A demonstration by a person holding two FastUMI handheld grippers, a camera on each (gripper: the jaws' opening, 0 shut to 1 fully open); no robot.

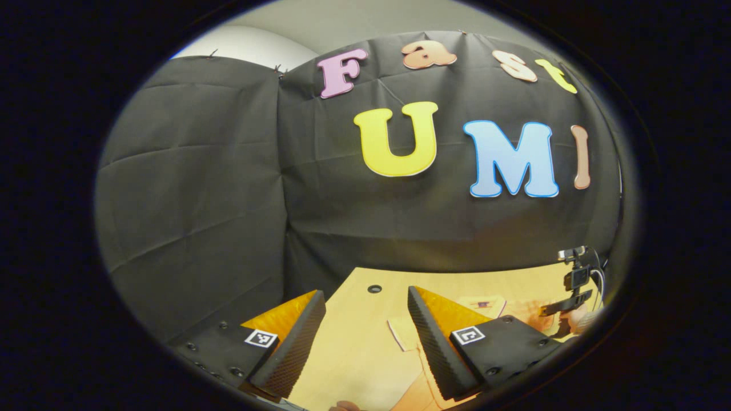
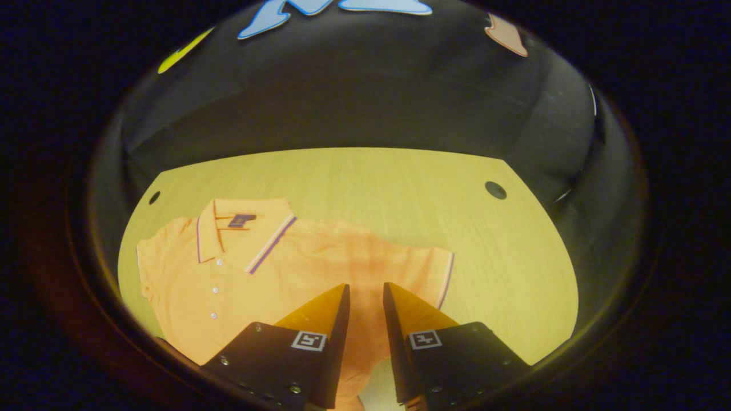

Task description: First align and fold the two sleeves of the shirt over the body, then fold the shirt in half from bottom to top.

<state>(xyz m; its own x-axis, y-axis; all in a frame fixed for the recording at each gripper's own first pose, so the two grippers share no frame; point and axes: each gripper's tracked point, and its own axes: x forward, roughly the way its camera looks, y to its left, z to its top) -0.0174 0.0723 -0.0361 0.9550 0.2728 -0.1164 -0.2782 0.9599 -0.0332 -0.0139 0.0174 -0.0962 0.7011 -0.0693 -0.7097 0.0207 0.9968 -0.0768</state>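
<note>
Our right gripper (image 2: 365, 294) hangs over the shirt (image 2: 257, 268) with its fingers parted a little and nothing between them; below the tips lies the sleeve (image 2: 422, 268), spread out flat toward its striped cuff (image 2: 446, 279). Our left gripper (image 1: 365, 299) is raised and aimed mostly at the booth wall, fingers wide apart and empty; past it we see the table (image 1: 354, 342), a corner of the shirt and the other gripper in a hand at the far right. The shirt lies face up on the table, collar (image 2: 245, 234) toward the wall, buttons showing. We judge it light, soft knit that will sag and wrinkle and may drag on the wood; we would pinch the sleeve at its cuff edge, taking both layers, and lift low so the body does not shift.
</note>
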